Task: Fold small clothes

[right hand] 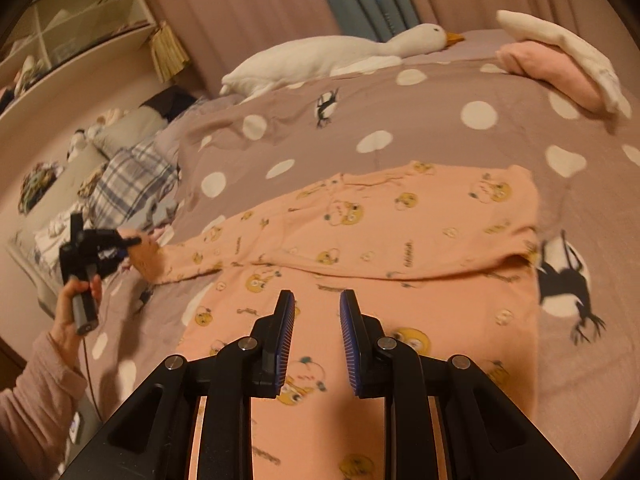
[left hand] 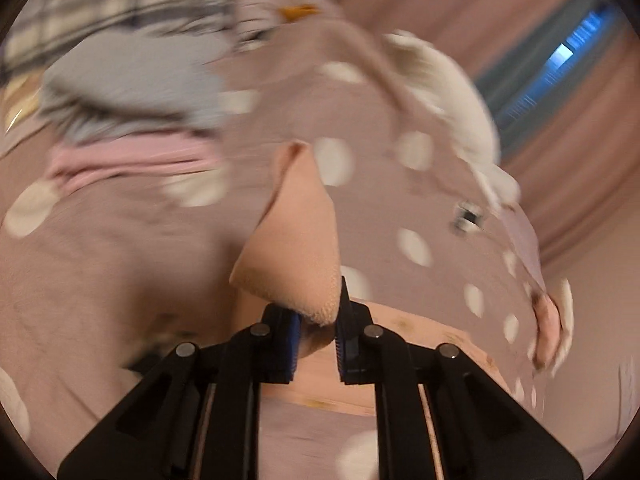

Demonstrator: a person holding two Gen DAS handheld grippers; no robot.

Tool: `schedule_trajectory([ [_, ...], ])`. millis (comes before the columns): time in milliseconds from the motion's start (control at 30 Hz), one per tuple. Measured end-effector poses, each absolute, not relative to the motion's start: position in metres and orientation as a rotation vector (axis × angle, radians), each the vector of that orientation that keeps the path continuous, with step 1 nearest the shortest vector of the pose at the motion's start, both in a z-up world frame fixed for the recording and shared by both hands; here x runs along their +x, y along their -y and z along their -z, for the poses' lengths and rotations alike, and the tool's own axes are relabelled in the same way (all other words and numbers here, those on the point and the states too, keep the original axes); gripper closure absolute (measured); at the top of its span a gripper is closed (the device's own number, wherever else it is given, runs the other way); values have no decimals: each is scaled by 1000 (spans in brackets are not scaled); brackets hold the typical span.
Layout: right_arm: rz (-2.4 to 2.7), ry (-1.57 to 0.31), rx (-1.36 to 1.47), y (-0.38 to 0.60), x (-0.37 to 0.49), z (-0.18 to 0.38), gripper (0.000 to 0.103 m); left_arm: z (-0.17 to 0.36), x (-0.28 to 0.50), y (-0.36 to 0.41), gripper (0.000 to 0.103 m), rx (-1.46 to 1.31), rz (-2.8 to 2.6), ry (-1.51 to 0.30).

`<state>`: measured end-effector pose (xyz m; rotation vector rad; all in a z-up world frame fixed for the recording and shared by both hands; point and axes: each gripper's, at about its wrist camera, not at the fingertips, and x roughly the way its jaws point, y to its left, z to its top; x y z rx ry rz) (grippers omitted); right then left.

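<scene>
Peach printed garment [right hand: 400, 240] lies spread across the polka-dot bedspread [right hand: 400, 120], centre of the right wrist view, one sleeve stretched toward frame left. Left tongs [right hand: 134, 242] clamped on that sleeve's cuff [left hand: 296, 248] at mid-left; in the left wrist view the cuff rises from between the closed jaws at lower centre, surroundings blurred. Right tongs [right hand: 317, 320] apart, nothing between them, over the garment's lower body. Plush goose [right hand: 332, 54] at upper centre; pink pillow [right hand: 548, 72] upper right.
</scene>
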<state>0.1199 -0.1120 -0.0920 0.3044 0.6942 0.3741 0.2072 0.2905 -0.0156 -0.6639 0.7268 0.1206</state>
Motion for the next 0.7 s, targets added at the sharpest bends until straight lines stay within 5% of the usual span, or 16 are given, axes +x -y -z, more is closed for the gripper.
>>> schedule_trajectory([
  [267, -345, -675, 381, 149, 100, 102, 80, -17, 234, -154, 90, -506, 90, -754],
  [567, -280, -666, 436, 189, 80, 111, 79, 14, 255, -7, 88, -300, 236, -894],
  [700, -256, -684, 455, 200, 76, 117, 79, 44, 258, 27, 29, -243, 293, -1009],
])
